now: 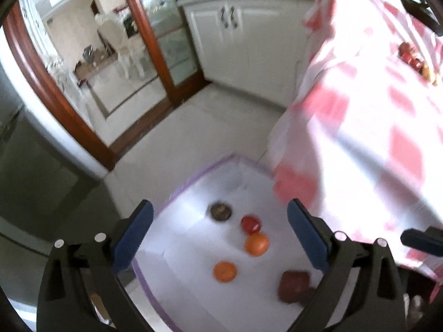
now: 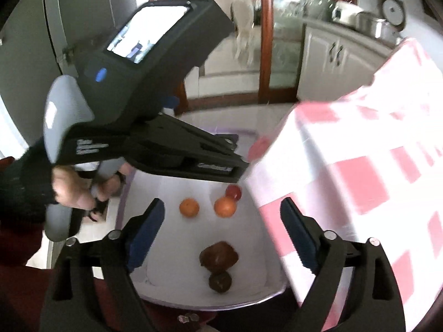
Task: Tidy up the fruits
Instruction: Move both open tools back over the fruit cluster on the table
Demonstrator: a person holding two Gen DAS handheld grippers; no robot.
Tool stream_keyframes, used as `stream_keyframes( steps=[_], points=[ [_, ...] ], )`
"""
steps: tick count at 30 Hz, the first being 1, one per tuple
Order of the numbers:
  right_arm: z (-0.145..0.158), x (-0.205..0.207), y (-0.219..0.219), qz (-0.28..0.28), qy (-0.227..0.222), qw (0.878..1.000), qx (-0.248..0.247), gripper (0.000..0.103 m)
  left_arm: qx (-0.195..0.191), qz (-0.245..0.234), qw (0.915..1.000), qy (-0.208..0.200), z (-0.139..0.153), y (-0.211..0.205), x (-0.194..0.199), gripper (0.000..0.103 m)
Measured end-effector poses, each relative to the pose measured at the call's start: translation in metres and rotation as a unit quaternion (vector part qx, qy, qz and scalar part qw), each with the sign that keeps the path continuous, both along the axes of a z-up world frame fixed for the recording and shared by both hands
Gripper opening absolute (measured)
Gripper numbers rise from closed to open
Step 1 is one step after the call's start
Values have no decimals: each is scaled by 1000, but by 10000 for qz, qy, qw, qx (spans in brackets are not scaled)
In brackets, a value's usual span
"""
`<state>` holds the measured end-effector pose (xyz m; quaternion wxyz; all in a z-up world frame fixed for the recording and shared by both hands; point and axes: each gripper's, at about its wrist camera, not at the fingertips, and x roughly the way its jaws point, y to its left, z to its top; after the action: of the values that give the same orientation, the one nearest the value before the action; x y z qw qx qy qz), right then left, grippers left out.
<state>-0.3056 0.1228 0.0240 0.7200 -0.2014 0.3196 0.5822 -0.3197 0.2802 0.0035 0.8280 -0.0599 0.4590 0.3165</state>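
we hover over the white bin (image 1: 193, 193) | both hand-held grippers, left (image 1: 220, 238) and right (image 2: 221, 235), spread wide, empty | dark fruit (image 2: 218, 257) lies dead ahead between our right jaws, right nearer | oranges (image 2: 189, 207) beyond

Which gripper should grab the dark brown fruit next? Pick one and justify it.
Right, probably. The right gripper is open with the dark brown fruit centred between its fingers; the left gripper, also open, sees it off-centre.

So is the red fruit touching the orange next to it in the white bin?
Touching: the right wrist view shows the red fruit pressed against the orange, no gap.
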Motion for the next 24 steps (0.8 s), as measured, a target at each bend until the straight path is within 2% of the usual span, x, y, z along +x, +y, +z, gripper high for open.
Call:
stream_keyframes(
  steps=[2,5,9,12,16,19,21,24],
  points=[
    [19,6,-16,-189,-125,9995,209,88,97,-175,9996,-218,22,-10,17,101],
    [42,31,-47,-763,-327,9955,464,88,116,-514,9965,-650,51,-32,48,102],
    [51,83,-96,-1775,-358,9814,642,88,-265,-1100,9873,-1118,65,-68,100,102],
    [49,133,-139,-2640,-182,9620,667,88,-617,-1665,9748,-1350,61,-110,158,102],
    [30,211,-195,-3777,200,9244,484,88,-1116,-2342,9580,-1219,32,-160,237,102],
    [18,263,-229,-4316,404,9004,370,88,-1524,-2550,9469,-1234,16,-189,290,102],
    [10,295,-249,-4677,508,8818,334,88,-1741,-2585,9429,-1177,7,-204,325,101],
    [-3,331,-271,-4929,666,8662,485,88,-1946,-2651,9350,-1325,5,-210,356,101]
  ],
)
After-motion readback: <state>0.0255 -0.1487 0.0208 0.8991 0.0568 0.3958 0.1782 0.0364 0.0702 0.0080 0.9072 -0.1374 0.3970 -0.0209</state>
